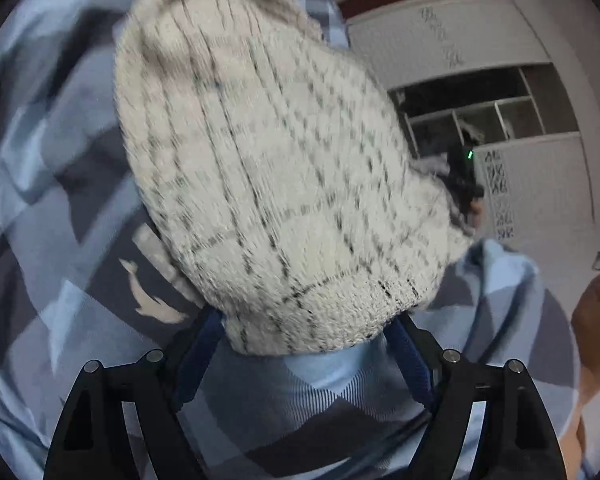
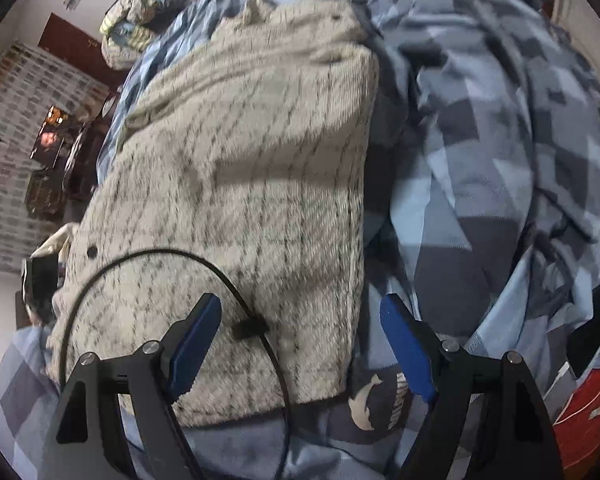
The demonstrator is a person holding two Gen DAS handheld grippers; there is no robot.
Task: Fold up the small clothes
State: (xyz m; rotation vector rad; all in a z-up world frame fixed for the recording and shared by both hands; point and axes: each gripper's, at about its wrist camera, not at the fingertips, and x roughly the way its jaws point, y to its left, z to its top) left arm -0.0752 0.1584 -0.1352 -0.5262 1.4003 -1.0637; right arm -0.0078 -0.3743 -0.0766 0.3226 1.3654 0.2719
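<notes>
A cream knit sweater [image 1: 276, 176] with thin dark check lines lies on a blue and grey checked bedsheet [image 1: 60, 128]. In the left wrist view its ribbed hem covers the tips of my left gripper [image 1: 308, 332], whose blue fingers [image 1: 200, 356] stand wide apart around the hem. In the right wrist view the sweater [image 2: 240, 200] lies lengthwise, with a dark button near its left edge. My right gripper [image 2: 300, 320] is open just above the sweater's near right edge and holds nothing.
A black cable [image 2: 172, 256] loops over the sweater by the right gripper. A dark patch with a dolphin print [image 2: 364, 404] lies under the sweater's edge. A person's face [image 1: 596, 312] shows at the right. A white cabinet [image 1: 480, 52] stands behind.
</notes>
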